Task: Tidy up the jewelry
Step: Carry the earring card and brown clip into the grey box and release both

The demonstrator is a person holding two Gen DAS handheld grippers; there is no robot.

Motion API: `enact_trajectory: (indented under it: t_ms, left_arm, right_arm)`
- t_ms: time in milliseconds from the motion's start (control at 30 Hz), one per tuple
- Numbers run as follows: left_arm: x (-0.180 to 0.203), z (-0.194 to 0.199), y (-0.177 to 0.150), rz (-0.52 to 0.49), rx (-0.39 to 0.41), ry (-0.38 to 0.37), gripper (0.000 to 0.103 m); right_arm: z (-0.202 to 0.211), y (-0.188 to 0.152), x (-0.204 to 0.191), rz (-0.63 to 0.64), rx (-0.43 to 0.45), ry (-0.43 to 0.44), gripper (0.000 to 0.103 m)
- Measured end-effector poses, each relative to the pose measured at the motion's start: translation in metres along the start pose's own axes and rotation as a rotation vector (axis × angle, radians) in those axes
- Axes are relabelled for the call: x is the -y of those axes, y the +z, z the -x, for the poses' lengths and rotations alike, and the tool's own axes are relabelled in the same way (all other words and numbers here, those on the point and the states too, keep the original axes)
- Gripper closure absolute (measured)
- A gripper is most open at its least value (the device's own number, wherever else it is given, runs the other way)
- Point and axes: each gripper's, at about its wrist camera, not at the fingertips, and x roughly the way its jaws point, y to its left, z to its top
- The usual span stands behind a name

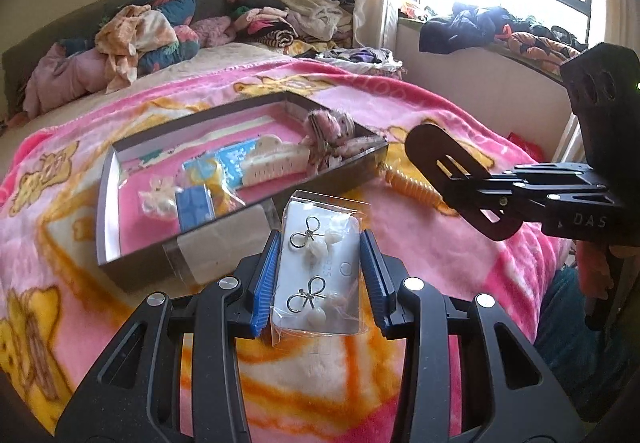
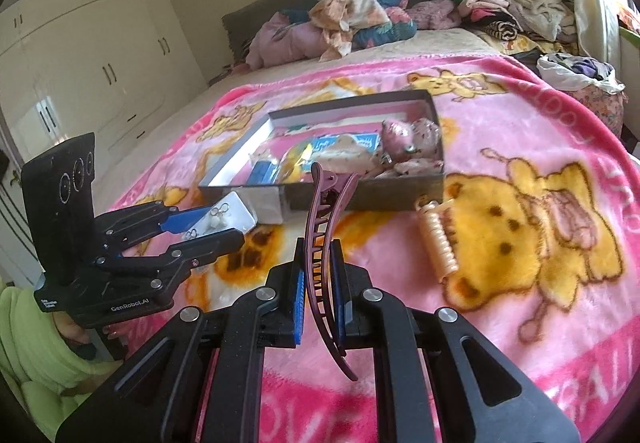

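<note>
Inventory, left to right across the bed. Left gripper (image 1: pixel 318 275): we hold it part-open, its blue pads clamped on the edges of the earring card (image 1: pixel 320 267), a bagged white card with two bow-shaped pairs, raised over the pink blanket (image 1: pixel 440 263) just in front of the box. Centre, the box (image 2: pixel 224 185): an open shallow tray lying on the blanket, already carrying a white claw clip (image 1: pixel 276 163), blue packets and fuzzy pink pieces at its right end. Right gripper (image 2: pixel 318 283): we have it fully closed on the maroon hair clip (image 2: pixel 324 243), which stands upright between the pads. Right of the box, loose on the blanket: a peach comb clip (image 2: pixel 436 239), still to be collected. Handling, in our judgement: carry each item over the near wall before letting go, card kept flat and aimed at the bare left portion, clip lowered lengthwise beside the white one.
</note>
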Motion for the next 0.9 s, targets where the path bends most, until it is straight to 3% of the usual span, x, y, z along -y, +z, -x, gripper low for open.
enact_trajectory:
  t_ms: [900]
  left_arm:
    - [-0.005, -0.026, 0.047, 0.026, 0.045, 0.016, 0.072]
  right_arm:
    - [-0.003, 0.032, 0.021, -0.048, 0.042, -0.046, 0.092]
